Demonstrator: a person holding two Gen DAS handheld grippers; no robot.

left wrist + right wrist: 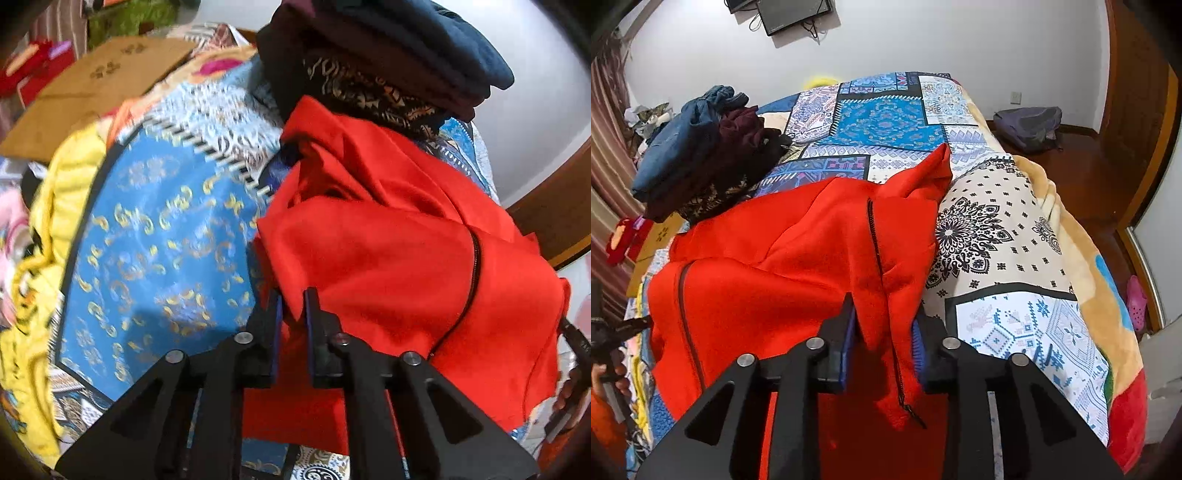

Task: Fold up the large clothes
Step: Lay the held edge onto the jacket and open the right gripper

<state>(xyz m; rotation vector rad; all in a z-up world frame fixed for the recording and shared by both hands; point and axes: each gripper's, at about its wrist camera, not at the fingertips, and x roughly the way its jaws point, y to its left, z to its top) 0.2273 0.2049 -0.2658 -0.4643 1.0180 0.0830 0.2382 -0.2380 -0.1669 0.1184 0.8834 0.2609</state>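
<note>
A red zip-up fleece jacket [388, 258] lies rumpled on a patterned bedspread [166, 240]. In the left wrist view my left gripper [293, 295] stands at its near left edge. The jaws are a narrow gap apart, and a corner of the red cloth hangs loose between the pads. In the right wrist view the jacket [775, 258] spreads across the bed [886, 122]. My right gripper [884, 308] is open wider, and a fold beside the black zipper [875, 240] droops between its fingers without being pinched.
A stack of folded dark clothes [694, 162] sits on the bed behind the jacket, also near the top of the left wrist view [388, 55]. Yellow bedding [55, 206] and cardboard [92, 92] lie to the left. A backpack [1028, 125] rests on the wooden floor.
</note>
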